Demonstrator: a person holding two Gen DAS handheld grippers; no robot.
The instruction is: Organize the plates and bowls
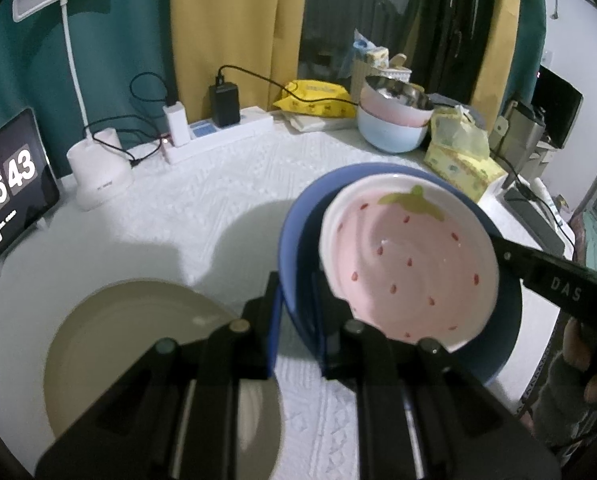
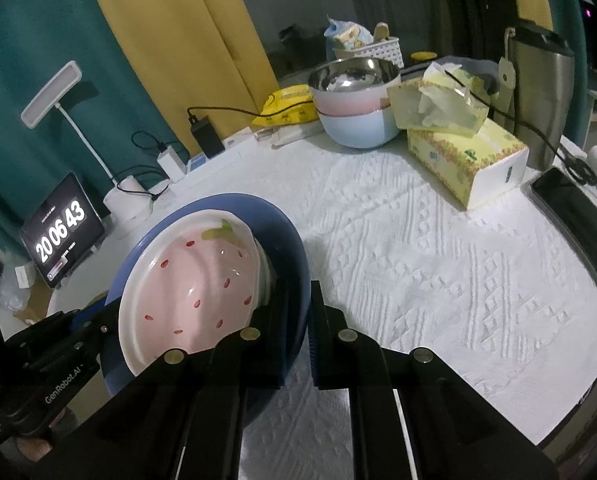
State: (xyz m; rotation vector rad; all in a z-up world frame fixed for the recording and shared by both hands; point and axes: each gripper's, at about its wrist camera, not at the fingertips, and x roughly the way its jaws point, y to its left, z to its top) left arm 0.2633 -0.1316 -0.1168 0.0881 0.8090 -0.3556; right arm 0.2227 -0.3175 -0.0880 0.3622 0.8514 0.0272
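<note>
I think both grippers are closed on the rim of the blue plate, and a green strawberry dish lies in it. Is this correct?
Not quite: the strawberry dish is pink, with only a green leaf painted on it, as the left wrist view shows. The rest holds: the left gripper and right gripper are both closed on the blue plate's rim.

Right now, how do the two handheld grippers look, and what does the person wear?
Both grippers are matte black, with angular linkage arms joined by round silver pivot pins. The left gripper has blue pads on its fingers; from the right wrist view its body bears white lettering "GenRobot.AI". The right gripper looks the same; its body shows white letters "DAS". A grey cuff shows at one hand.
</note>
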